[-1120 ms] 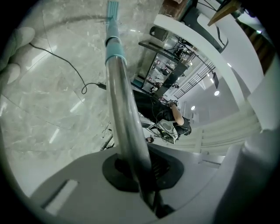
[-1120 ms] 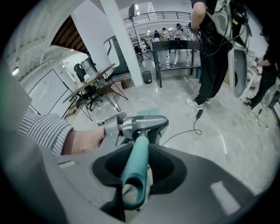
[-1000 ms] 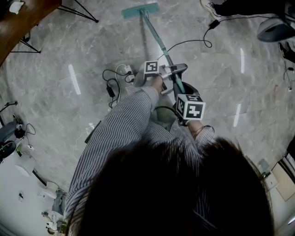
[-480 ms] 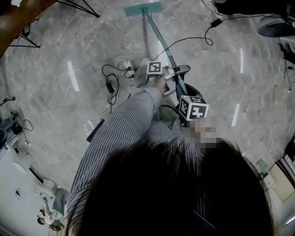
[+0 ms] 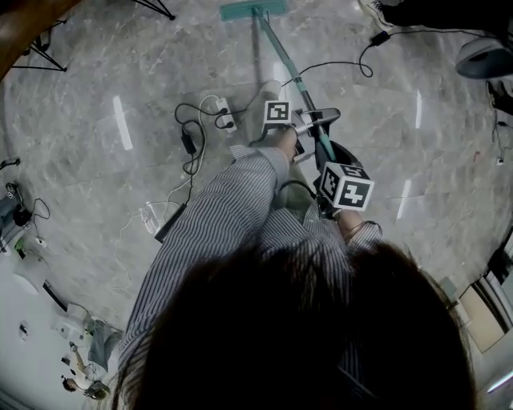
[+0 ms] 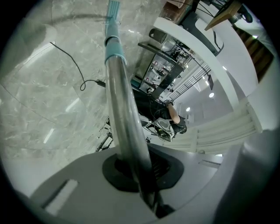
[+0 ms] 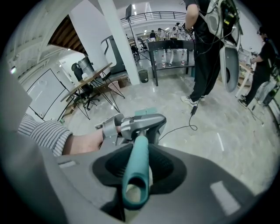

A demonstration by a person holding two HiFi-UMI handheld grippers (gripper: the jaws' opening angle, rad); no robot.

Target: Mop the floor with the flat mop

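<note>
The flat mop's teal head (image 5: 253,9) lies on the grey marble floor at the top of the head view, with its pole (image 5: 282,58) slanting down toward me. My left gripper (image 5: 314,122) is shut on the pole's metal shaft (image 6: 122,113), seen running up to the teal collar (image 6: 114,43) in the left gripper view. My right gripper (image 5: 330,170) is shut on the teal handle end (image 7: 135,175) lower down, just behind the left gripper (image 7: 139,124). Striped sleeves cover both arms.
A white power strip (image 5: 224,116) and black cables (image 5: 191,148) lie on the floor left of the pole. Another black cable (image 5: 341,66) runs to the right of it. A person (image 7: 205,48) stands ahead near a dark rack (image 7: 170,52). A wooden table (image 5: 28,28) is at top left.
The mop head has slid farther away toward the top of the head view, and both grippers have moved forward and slightly right along with the pole.
</note>
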